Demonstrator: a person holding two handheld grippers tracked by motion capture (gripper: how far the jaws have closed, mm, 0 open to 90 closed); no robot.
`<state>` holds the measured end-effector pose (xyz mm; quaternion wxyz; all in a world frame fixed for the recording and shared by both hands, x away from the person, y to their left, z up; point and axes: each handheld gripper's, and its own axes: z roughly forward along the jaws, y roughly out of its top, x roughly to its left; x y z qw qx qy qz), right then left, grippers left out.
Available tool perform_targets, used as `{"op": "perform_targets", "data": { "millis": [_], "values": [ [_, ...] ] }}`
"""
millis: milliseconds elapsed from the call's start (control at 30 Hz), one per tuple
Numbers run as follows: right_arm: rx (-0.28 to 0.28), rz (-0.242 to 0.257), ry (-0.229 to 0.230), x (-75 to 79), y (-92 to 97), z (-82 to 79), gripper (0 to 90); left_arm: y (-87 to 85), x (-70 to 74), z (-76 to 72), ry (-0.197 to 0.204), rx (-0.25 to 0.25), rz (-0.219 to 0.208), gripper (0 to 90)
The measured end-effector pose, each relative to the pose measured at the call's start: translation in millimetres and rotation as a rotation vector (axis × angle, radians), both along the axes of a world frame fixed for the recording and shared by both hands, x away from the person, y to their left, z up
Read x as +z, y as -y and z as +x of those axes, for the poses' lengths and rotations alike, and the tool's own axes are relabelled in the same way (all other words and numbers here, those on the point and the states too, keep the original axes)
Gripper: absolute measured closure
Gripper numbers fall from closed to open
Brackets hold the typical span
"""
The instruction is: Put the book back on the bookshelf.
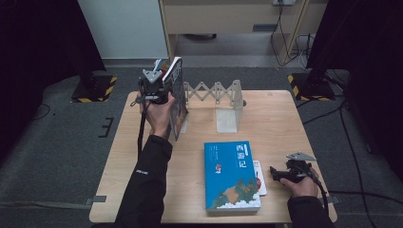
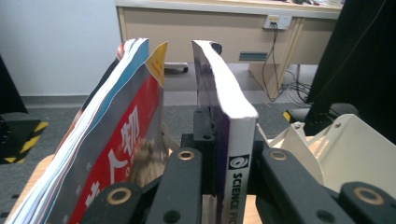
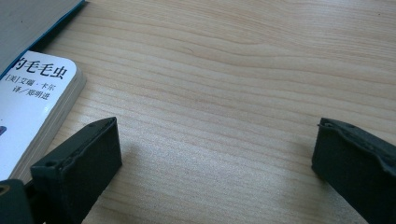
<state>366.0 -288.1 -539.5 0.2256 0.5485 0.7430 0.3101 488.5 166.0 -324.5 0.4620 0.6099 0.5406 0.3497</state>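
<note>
In the high view, the left gripper (image 1: 159, 85) sits in the upper left of the frame, raised over the far left part of the wooden worktop (image 1: 275, 123), and it pinches an upright book (image 1: 177, 97) held on edge, with its cover facing right. Just right of it, at upper centre, stands an expandable bookstand (image 1: 223, 102) with a zigzag lattice back and a pale end plate; its one visible bay holds nothing. At lower centre a blue book (image 1: 232, 175) lies flat, and a small white book (image 1: 259, 178) peeks out from under its right edge. At lower right the right gripper (image 1: 280, 173) rests low over the worktop, near the white book but apart from it. In the left gripper view, the fingers (image 2: 184, 182) press together on the spine end of the book (image 2: 233, 140), marked with science-fiction lettering, at centre frame; a second book with a red and grey cover (image 2: 112, 144) leans at the left, and the cream bookstand (image 2: 345, 149) shows at lower right. In the right gripper view, the fingers (image 3: 79, 168) stand spread wide over bare worktop (image 3: 233, 93) with nothing between them; the white book (image 3: 32, 102) lies at the left edge, just beside the left finger.
</note>
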Motion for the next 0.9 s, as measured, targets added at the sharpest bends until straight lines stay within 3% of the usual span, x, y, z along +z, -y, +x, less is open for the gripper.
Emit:
{"op": "perform_targets", "data": {
  "millis": [567,733,900],
  "values": [
    [-0.002,0.003,-0.004,0.1,-0.4,0.1,1.4,-4.4,-9.5,-7.2,-0.009,0.011,0.033,81.6],
    [-0.003,0.004,-0.005,0.1,-0.5,0.0,1.4,-7.4,-12.4,-17.1,-0.052,-0.001,0.083,81.4],
    [-0.003,0.004,-0.005,0.1,-0.5,0.0,1.4,-11.4,-13.1,-24.3,-0.080,-0.018,0.093,81.3]
  ]
}}
